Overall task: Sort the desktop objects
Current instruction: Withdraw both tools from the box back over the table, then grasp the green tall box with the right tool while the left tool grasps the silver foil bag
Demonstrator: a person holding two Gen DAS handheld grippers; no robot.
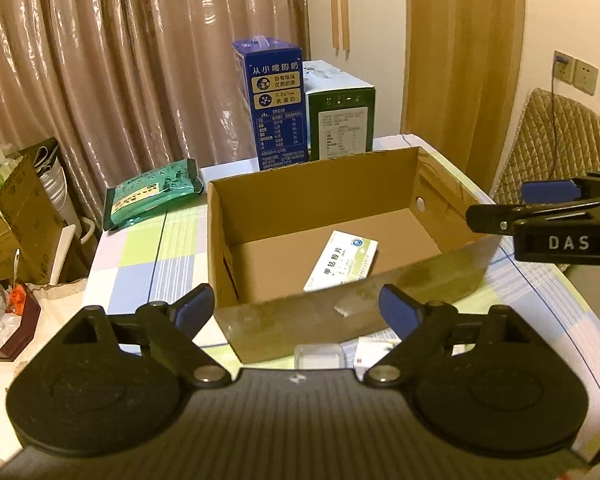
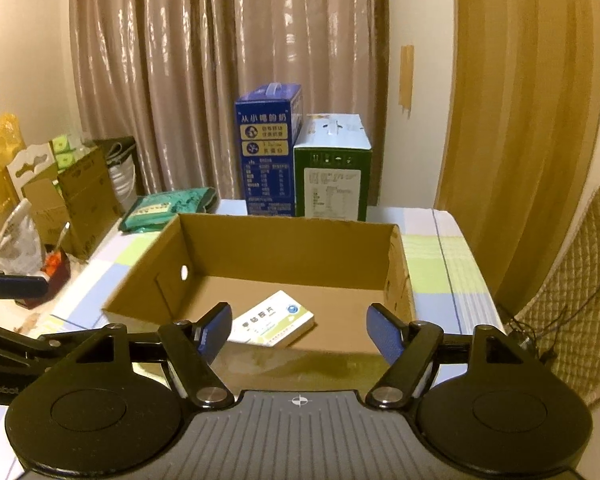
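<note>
Risk assessment: the cardboard box [image 1: 324,216] stands open-topped near the front edge of the table [image 1: 148,256], and both tools hang close over its near wall. In my judgement a careless descent could catch that wall and shove the box toward the back of the table, where the blue carton [image 1: 274,108] and green carton [image 1: 340,120] stand upright just behind it. Small items lie on the table in front of the box, among them a clear plastic case [image 1: 319,356] and a white packet [image 1: 374,350]. Both are largely hidden below the left gripper [image 1: 296,308], so a blind grasp there may miss or pinch two at once.

Fingers: the left gripper's fingers [image 1: 396,312] stand wide apart, holding and touching nothing. The right gripper [image 2: 298,332] likewise has its fingers spread, empty.

Task item: one white medicine box [image 2: 274,322] lies flat inside the cardboard box, near its front wall.
</note>
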